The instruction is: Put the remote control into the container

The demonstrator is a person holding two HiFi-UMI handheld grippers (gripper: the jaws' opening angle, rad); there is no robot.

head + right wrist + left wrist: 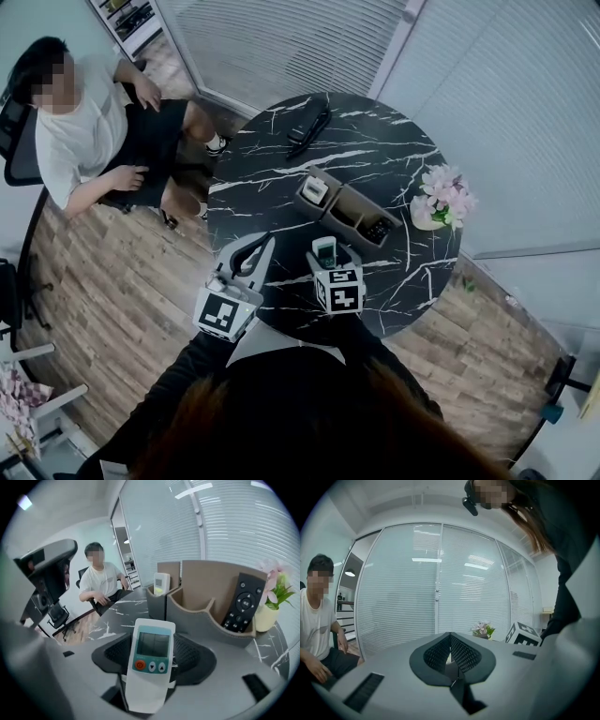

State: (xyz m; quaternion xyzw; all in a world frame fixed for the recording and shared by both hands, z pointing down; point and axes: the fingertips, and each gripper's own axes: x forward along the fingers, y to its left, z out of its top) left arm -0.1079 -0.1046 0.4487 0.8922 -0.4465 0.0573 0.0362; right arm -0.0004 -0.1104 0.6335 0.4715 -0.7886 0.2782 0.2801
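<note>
1. A round black marble table (375, 155) is seen from above.
2. At its near edge, the right gripper (327, 262) holds a white remote control (324, 249) upright, with the left gripper (255, 258) just beside it.
3. A grey container (345, 199) sits mid-table, with pink flowers (442, 195) to the right.

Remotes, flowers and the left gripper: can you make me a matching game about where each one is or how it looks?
Things:
1. orange-button remote
2. black remote
3. flowers
4. left gripper

Places or states:
A. standing in the container
B. in a pale vase
C. jaws shut, nothing between them
D. between the jaws of the right gripper

Pairs: 1-D, 2-A, 3-B, 4-C.
</note>
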